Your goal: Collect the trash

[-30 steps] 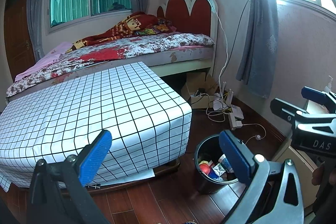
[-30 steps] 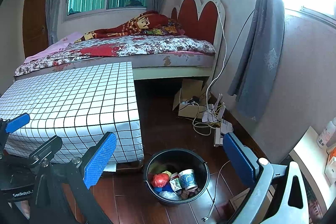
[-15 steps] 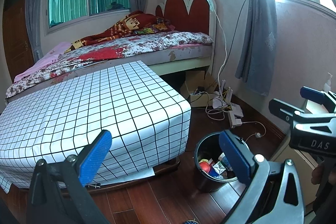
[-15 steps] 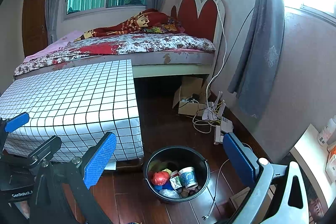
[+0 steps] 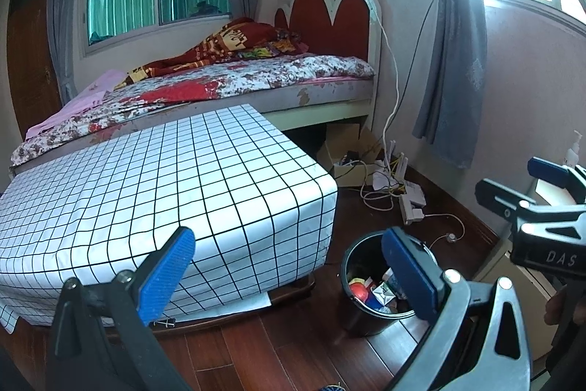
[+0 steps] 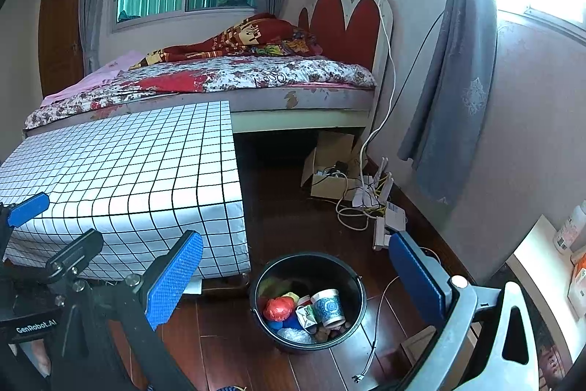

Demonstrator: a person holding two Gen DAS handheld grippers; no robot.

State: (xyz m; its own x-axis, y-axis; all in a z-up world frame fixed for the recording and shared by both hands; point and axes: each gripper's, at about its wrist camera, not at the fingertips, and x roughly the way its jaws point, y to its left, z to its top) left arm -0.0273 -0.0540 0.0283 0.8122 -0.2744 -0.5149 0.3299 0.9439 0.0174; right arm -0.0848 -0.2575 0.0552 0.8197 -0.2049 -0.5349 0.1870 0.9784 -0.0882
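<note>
bucket (image 5: 360,317) half hidden behind left hand-held gripper (image 5: 289,275).

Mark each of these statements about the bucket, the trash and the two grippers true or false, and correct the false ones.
1. The black bucket stands on the wooden floor. True.
2. The bucket is empty. False: it holds trash, including a paper cup and a red wad.
3. The right gripper has its jaws wide apart with nothing between them. True.
4. The left gripper grips a cup. False: its jaws are open and empty.
5. Trash lies on the checkered cloth. False: its visible top shows none.
</note>
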